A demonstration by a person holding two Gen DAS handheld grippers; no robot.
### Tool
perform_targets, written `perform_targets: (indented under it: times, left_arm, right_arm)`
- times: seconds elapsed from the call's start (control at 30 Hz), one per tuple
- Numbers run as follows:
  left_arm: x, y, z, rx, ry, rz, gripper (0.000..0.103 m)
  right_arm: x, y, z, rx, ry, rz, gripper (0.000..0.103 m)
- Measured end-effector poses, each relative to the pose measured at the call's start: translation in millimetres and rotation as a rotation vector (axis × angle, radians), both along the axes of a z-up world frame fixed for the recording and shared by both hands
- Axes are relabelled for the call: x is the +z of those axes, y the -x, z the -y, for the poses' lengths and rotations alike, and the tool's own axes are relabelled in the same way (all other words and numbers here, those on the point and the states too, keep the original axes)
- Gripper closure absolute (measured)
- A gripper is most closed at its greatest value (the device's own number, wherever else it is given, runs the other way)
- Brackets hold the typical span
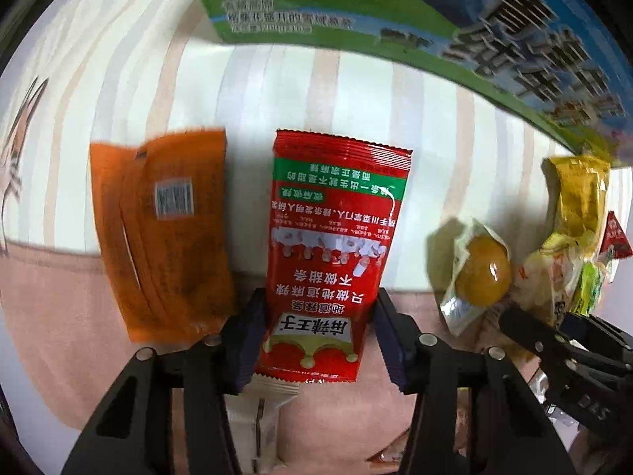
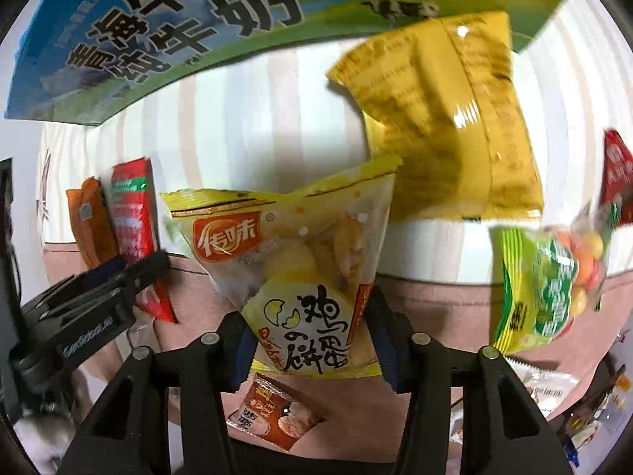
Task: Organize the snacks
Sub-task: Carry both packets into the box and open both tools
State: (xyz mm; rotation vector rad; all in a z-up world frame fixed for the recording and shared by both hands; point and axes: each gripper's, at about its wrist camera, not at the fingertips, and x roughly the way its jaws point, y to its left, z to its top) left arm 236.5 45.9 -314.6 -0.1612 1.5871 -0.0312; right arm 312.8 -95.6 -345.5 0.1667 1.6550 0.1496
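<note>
Two packets, one per tong. Left gripper clamped on red spicy-strip packet, long axis running straight ahead from the fingers, beside orange packet lying on striped cloth. Right gripper clamped on yellow egg-biscuit bag, pointing forward toward milk carton box. Left arm nearer the orange one; guess red goes alongside, axes parallel.

Red snack packet held between the left gripper's fingers

A red packet was gripped at its lower end by the left gripper. An orange packet was seen just beside it on the striped cloth, a clear-wrapped yellow snack was seen opposite, and a milk carton was seen beyond.
</note>
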Motion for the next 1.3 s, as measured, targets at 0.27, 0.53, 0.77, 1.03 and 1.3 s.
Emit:
perform_targets:
  times: [0.27, 0.53, 0.77, 1.03, 1.3]
  left_arm:
    - [-23.4, 43.8, 21.7, 0.017, 0.01, -0.039, 0.052]
    - [8.5, 52.1, 31.2, 0.008, 0.02, 0.046, 0.059]
    - [94.2, 51.6, 19.6, 0.029, 0.135, 0.172, 0.059]
    - [200.1, -13.2, 7.6, 0.063, 0.264, 0.294, 0.059]
    - [191.5, -144.4, -0.1, 0.021, 0.2, 0.183, 0.059]
  right_arm:
    - [-10.6, 21.3, -7.0, 0.055, 0.041, -0.03, 0.052]
    - [13.5, 39.2, 7.3, -0.005, -0.017, 0.011, 0.058]
    - [91.9, 28.5, 34.3, -0.065, -0.179, 0.116, 0.058]
    - [187.6, -27.8, 44.2, -0.095, -0.292, 0.28, 0.058]
    - [186.9, -149.4, 3.5, -0.085, -0.23, 0.272, 0.058]
